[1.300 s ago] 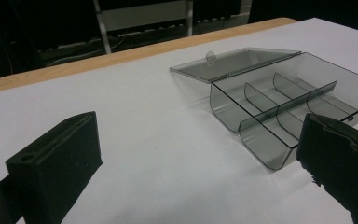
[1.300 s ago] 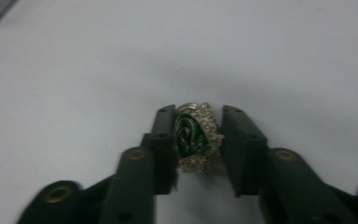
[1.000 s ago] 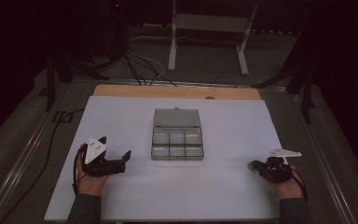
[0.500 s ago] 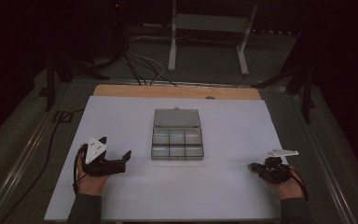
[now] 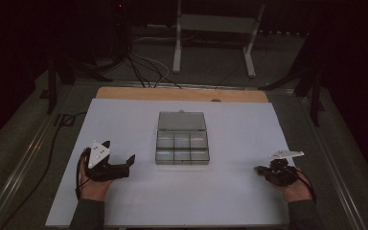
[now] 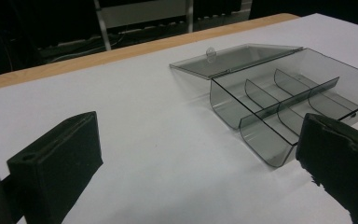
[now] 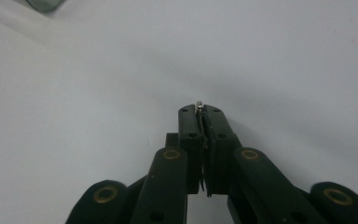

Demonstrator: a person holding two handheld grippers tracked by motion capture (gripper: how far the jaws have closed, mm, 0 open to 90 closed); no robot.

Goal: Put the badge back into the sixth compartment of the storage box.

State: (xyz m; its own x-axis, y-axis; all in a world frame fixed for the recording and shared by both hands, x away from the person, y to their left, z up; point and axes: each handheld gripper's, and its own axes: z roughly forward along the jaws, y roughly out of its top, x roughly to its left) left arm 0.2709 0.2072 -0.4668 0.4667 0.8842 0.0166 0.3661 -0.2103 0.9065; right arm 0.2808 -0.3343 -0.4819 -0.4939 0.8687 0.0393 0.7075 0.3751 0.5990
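From above, your left claw [image 5: 120, 163] rests spread on the white surface [image 5: 239, 129], just left of the clear compartment box [image 5: 182, 148], whose lid [image 5: 181, 120] lies open at the far side; your right claw [image 5: 260, 169] sits well apart at the right edge. Along your left claw, both jaws stand wide, the box beyond them. Along your right claw [image 7: 201, 110], the jaws are pressed together on a tiny shiny piece [image 7: 198, 105], perhaps a small metal part.
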